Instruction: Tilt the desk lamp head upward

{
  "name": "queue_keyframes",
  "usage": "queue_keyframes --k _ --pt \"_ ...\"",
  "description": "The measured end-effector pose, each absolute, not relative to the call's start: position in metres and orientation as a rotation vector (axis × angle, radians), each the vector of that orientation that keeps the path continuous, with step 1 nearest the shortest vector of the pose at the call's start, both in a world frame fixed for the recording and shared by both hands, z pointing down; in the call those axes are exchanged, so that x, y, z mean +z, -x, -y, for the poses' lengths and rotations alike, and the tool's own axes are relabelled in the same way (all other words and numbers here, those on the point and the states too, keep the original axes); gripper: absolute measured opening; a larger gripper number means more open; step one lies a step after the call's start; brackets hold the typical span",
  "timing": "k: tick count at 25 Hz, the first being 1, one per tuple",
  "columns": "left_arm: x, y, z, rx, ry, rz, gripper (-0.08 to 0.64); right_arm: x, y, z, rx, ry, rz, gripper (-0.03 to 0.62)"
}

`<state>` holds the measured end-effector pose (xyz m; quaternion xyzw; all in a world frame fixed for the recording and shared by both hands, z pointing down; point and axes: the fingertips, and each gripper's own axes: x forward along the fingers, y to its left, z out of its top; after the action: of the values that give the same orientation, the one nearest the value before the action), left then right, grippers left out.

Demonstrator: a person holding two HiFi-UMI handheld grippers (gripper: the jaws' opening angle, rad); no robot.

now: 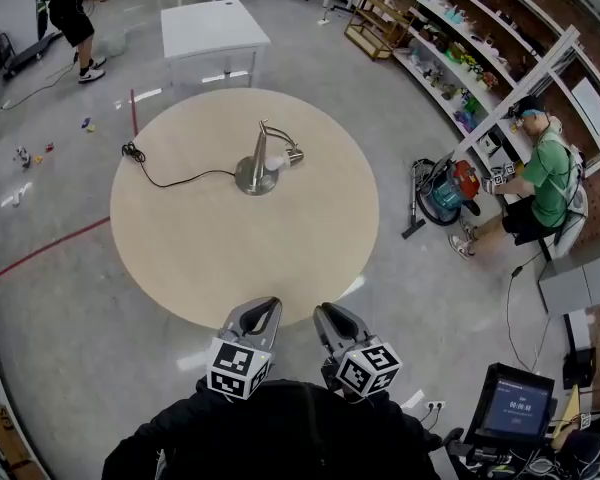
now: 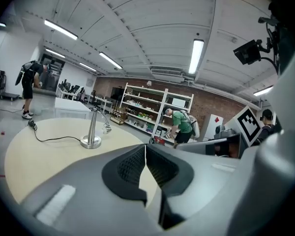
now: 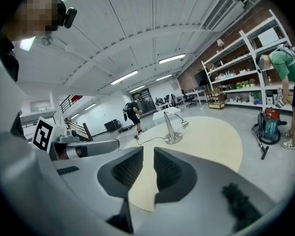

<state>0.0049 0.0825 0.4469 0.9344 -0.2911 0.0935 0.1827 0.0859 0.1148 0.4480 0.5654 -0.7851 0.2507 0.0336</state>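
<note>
Low in the frame, the left hand-held gripper (image 1: 264, 311) is closed and the right hand-held gripper (image 1: 327, 315) is slightly open. Both are empty. Reaching comes first, out to the desk lamp (image 1: 258, 168) in the middle of the worktop (image 1: 210, 253).

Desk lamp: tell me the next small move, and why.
Probably reach the right gripper forward toward the lamp head. The desk lamp stands mid-table, its head pointing down, while both grippers hang at the near edge of the round table. The right one's fingers stand slightly apart and empty; the left gripper is shut.

Upright silver desk lamp (image 1: 260, 160), head down
</note>
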Motion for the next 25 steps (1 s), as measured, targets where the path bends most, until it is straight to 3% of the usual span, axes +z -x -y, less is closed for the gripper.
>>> queue_keyframes --k 25 --pt "0.466 0.040 0.017 0.186 -2.589 0.926 0.012 0.461 -0.046 -0.012 0.719 -1.647 2.461 0.055"
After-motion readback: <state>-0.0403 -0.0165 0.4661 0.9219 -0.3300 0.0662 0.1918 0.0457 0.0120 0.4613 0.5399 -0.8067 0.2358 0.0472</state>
